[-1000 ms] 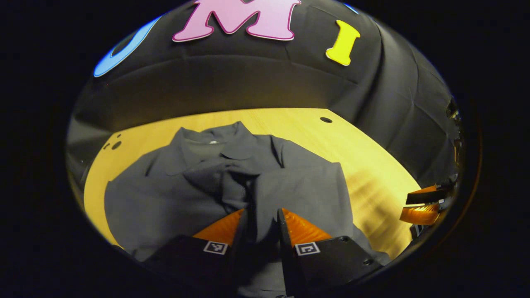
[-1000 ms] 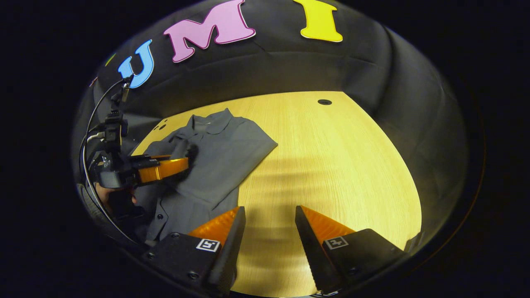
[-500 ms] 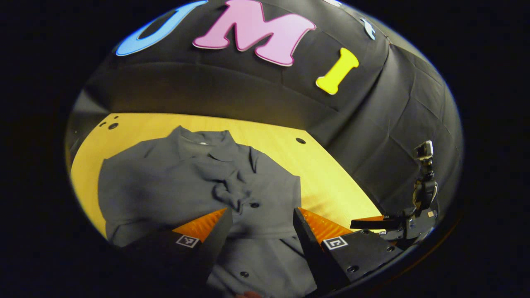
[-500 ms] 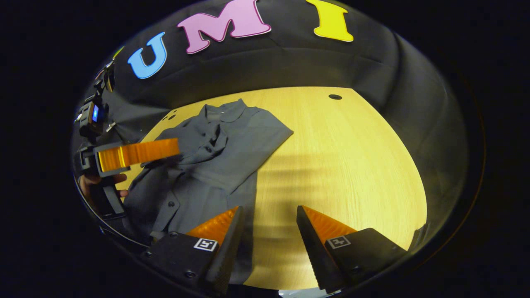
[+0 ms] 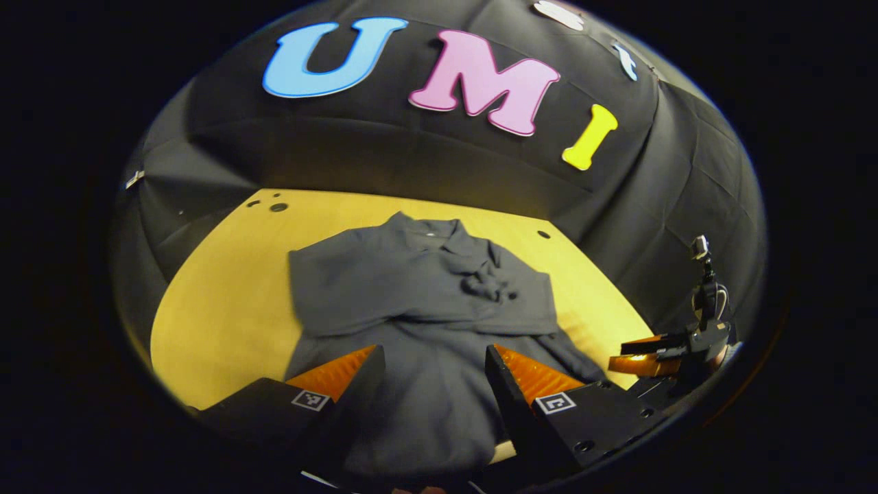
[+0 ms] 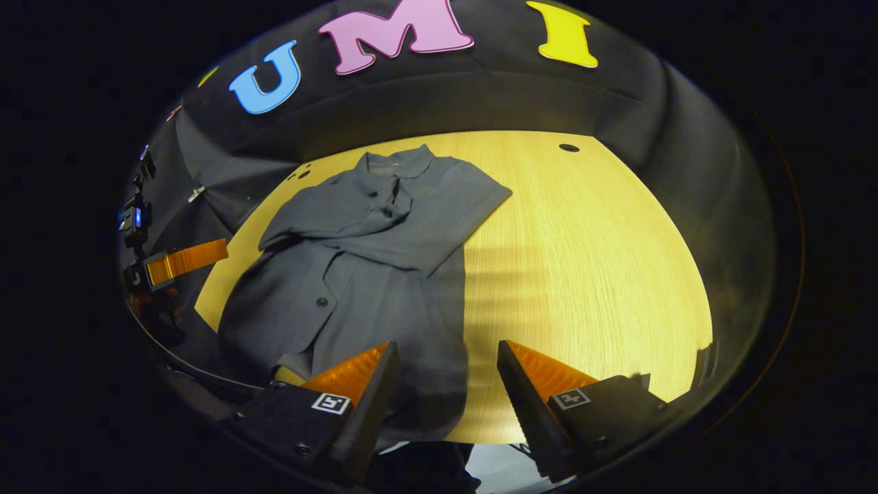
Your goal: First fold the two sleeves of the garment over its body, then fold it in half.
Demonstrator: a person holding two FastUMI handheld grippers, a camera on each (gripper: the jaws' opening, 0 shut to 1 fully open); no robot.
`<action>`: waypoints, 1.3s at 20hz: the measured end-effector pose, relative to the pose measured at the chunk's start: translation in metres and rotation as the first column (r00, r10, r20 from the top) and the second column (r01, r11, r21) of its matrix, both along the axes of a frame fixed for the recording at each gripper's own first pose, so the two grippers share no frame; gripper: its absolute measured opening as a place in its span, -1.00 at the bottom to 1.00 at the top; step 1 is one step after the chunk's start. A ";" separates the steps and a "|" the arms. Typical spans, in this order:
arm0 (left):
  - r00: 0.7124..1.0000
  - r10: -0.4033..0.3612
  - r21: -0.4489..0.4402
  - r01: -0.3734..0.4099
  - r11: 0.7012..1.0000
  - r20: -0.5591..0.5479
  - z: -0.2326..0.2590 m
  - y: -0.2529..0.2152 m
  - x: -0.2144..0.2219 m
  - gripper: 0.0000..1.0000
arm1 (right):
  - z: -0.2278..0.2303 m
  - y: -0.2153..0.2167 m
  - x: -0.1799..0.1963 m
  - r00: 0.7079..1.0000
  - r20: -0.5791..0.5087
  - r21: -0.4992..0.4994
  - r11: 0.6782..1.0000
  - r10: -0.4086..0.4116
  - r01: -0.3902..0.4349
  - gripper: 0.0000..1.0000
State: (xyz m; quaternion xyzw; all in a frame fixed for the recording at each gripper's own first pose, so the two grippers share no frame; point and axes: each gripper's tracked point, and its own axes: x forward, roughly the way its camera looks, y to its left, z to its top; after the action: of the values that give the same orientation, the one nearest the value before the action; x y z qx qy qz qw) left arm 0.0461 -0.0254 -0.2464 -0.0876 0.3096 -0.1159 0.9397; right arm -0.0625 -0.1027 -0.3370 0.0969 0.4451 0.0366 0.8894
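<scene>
A grey button-up shirt (image 5: 418, 302) (image 6: 370, 247) lies flat on the yellow wooden table (image 6: 583, 254), collar (image 6: 398, 161) toward the far wall. Both sleeves lie folded across its chest, and their cuffs meet in a small bunch (image 5: 490, 287). My left gripper (image 5: 432, 353) stands open above the shirt's lower half with nothing between its fingers. The right gripper (image 6: 447, 346) is open too, over the shirt's hem and right edge near the table's front. Each gripper shows in the other's view: the left gripper (image 6: 185, 261) at the far left, the right gripper (image 5: 651, 353) at the far right.
Bare table (image 5: 219, 322) stretches left of the shirt in the left gripper view. A wide bare stretch lies right of it in the right gripper view. Small holes (image 6: 568, 147) (image 5: 278, 206) mark the table's far corners. The hem reaches the front edge.
My left gripper let go of the sleeve it held over the chest, opened and drew back toward the hem. The right gripper also pulled back, staying open.
</scene>
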 end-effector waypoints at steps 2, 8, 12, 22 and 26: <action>0.998 0.030 0.009 -0.030 1.000 -0.047 -0.018 0.026 -0.020 0.86 | -0.008 0.004 -0.013 1.000 -0.025 -0.006 1.000 -0.001 0.000 0.80; 0.980 0.093 0.042 -0.087 0.995 -0.174 -0.070 0.073 -0.082 0.86 | -0.033 0.014 -0.052 0.993 -0.111 0.000 0.999 -0.048 0.049 0.81; 0.961 0.126 0.086 -0.107 0.991 -0.248 -0.101 0.088 -0.102 0.87 | -0.041 0.014 -0.059 0.987 -0.135 0.011 0.996 -0.089 0.091 0.81; 0.947 0.099 0.246 -0.022 0.969 -0.306 -0.133 0.080 -0.102 0.86 | -0.058 0.042 -0.043 0.990 -0.143 -0.064 0.998 0.012 -0.021 0.82; 0.942 0.110 0.267 -0.022 0.963 -0.318 -0.133 0.077 -0.098 0.80 | -0.059 0.054 -0.034 0.994 -0.088 -0.123 0.990 0.056 -0.067 0.48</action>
State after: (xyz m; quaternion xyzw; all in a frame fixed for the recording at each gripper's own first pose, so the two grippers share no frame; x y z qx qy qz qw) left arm -0.0519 0.0521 -0.3793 0.0074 0.4720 -0.0261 0.8812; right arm -0.0963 -0.0482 -0.3962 0.0284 0.4867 0.0319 0.8725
